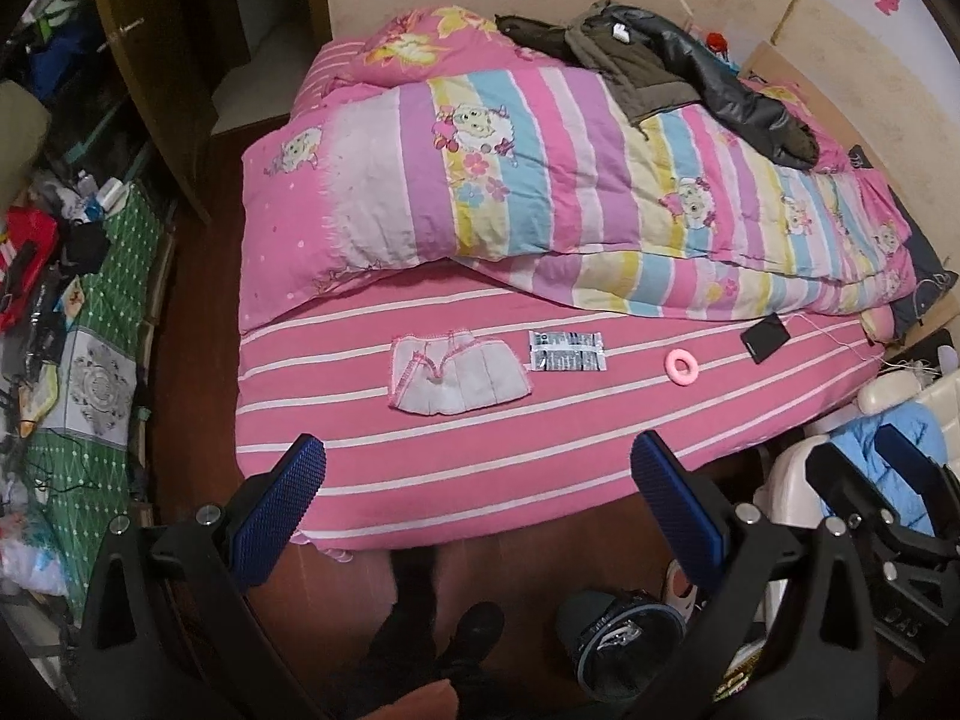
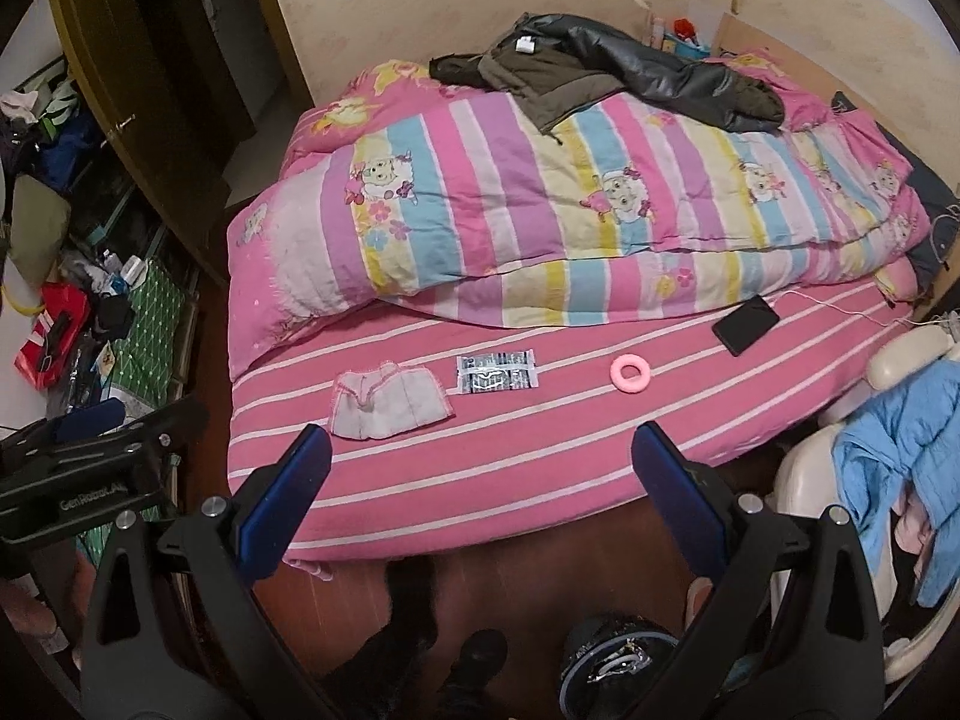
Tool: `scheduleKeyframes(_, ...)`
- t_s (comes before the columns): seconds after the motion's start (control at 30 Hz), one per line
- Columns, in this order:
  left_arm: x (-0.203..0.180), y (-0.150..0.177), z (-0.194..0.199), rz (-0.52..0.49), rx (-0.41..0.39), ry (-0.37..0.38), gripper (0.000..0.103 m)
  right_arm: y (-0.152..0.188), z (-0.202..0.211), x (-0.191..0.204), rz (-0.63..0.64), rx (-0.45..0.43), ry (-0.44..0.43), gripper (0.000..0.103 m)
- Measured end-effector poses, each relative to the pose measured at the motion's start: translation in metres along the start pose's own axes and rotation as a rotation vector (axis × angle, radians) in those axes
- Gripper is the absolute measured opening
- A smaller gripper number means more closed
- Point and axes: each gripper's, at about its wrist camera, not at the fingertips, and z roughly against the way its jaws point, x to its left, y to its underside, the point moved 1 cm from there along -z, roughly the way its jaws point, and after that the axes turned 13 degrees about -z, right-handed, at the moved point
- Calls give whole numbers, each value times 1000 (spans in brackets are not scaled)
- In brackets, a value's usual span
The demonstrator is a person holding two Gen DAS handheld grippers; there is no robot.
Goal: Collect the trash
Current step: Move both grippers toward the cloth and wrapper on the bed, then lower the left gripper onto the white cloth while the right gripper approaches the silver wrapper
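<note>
A grey and white wrapper [image 1: 566,350] [image 2: 497,372] lies flat on the pink striped bed sheet [image 1: 480,468] [image 2: 510,468]. A white cloth with pink trim [image 1: 456,375] [image 2: 387,401] lies to its left and a pink ring [image 1: 680,365] [image 2: 630,371] to its right. A dark round bin [image 1: 618,642] [image 2: 618,666] stands on the floor below the bed's edge. My left gripper [image 1: 480,462] and my right gripper [image 2: 480,456] are both open and empty, above the bed's near edge, short of the wrapper.
A striped quilt [image 1: 540,180] with dark jackets [image 1: 660,66] covers the far half of the bed. A black phone [image 1: 765,337] [image 2: 745,324] lies at the right. A chair with blue clothing [image 2: 900,450] stands at the right, a cluttered green-covered surface [image 1: 90,312] at the left.
</note>
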Motion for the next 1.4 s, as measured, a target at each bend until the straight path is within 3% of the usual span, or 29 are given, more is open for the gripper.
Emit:
scheduleKeyframes(0.6,35,-18,-149,-5,69,-1,99,-6,-140,14,8,34,-4,99)
scheduleKeyframes(1.03,46,-21,-223,7,104,7,99,-3,-217,15,-14,59,3,99)
scheduleKeyframes(1.4,47,-24,-261,20,133,8,99,-11,-255,10,-9,76,10,99)
